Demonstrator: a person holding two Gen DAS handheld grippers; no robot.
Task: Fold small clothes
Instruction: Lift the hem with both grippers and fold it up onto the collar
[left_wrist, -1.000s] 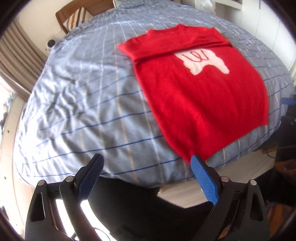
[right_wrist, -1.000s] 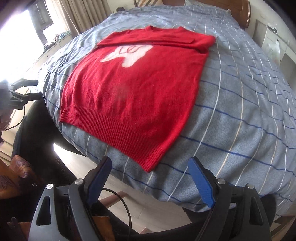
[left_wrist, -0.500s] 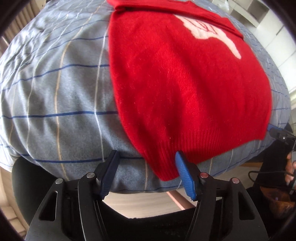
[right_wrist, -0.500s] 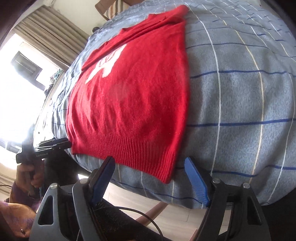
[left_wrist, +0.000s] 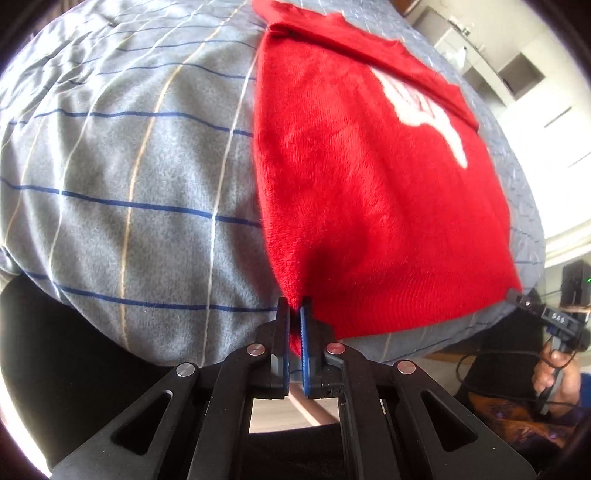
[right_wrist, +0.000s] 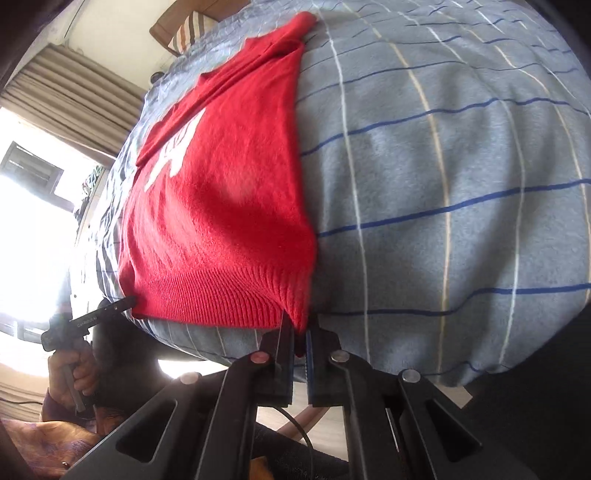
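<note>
A red knitted sweater (left_wrist: 369, 177) with a white motif lies flat on the bed, its sleeves folded across the top. My left gripper (left_wrist: 294, 314) is shut on the hem's left corner, at the bed's near edge. In the right wrist view the same sweater (right_wrist: 221, 221) shows, and my right gripper (right_wrist: 299, 326) is shut on the hem's right corner. Each gripper also appears at the far hem corner in the other's view: the right gripper (left_wrist: 517, 297) and the left gripper (right_wrist: 125, 303), both held by a hand.
The bed cover (left_wrist: 129, 166) is grey-blue with blue and cream stripes and drops off at the near edge. A wooden headboard with a striped cushion (right_wrist: 184, 31) stands at the far end. Curtains and a bright window (right_wrist: 37, 184) are on the left, white cupboards (left_wrist: 517, 74) on the right.
Both grippers came down to the sweater's hem, rolled, and closed from wide open onto its two bottom corners.
</note>
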